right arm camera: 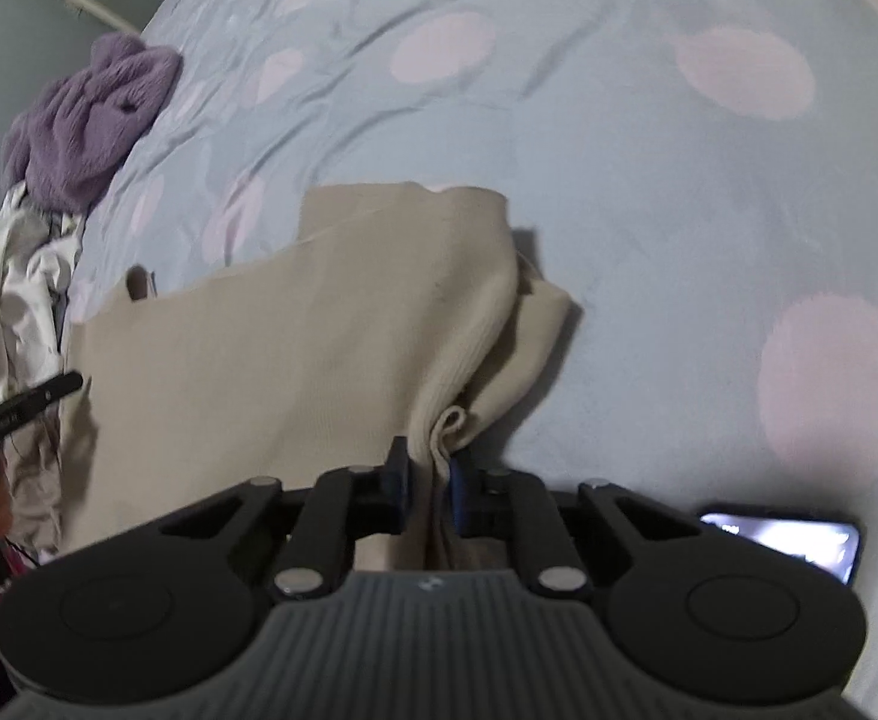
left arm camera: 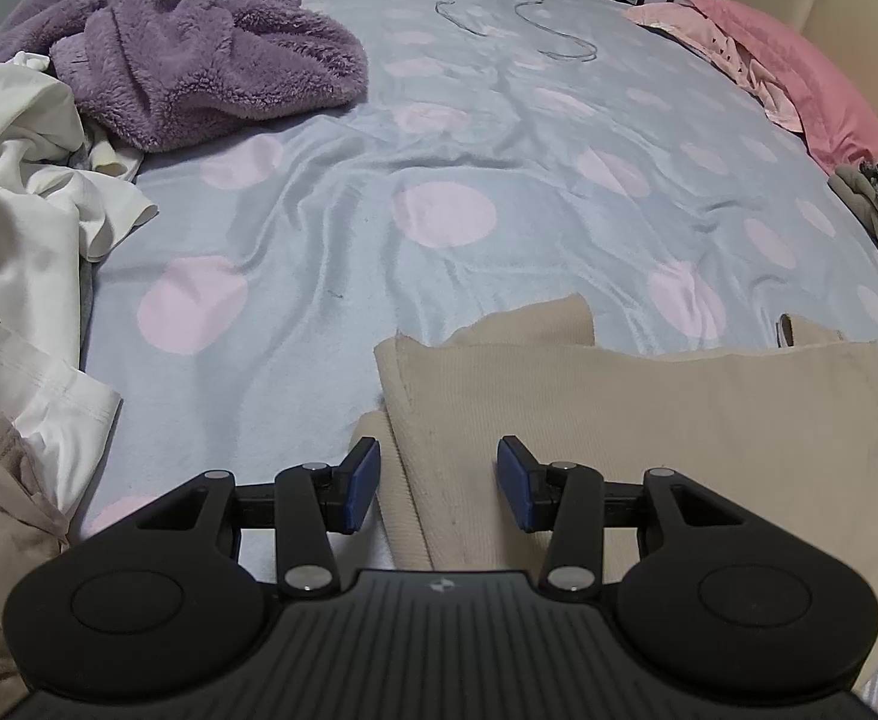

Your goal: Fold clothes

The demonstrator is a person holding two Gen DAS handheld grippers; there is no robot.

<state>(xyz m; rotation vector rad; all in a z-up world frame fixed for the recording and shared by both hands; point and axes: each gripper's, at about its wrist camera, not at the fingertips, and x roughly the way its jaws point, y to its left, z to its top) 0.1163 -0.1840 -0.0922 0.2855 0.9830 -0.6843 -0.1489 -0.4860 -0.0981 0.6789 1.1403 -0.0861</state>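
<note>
On the dotted blue sheet (left arm camera: 343, 192) lies a beige ribbed knit (left arm camera: 649, 414), roughly rectangular and partly folded, its long side running across the bed. Right gripper (right arm camera: 430, 483) is clamped on the knit's bunched edge. Left gripper (left arm camera: 438, 489) stands apart over the knit's left edge, gripping nothing. Beyond the knit sits a fluffy purple fleece (left arm camera: 199, 54).

Left claw (left arm camera: 438, 489): jaws apart, over the left edge of the beige garment, blue pads clear of the cloth.
Beige garment (left arm camera: 649, 420): ribbed, flat on the bed, near right.
Bed (left arm camera: 331, 228): grey-blue sheet, pink dots.
Purple fleece (left arm camera: 199, 54): heaped, far left.
White clothes (left arm camera: 25, 228): piled, left edge.
Pink pillow (left arm camera: 799, 72): far right.
</note>
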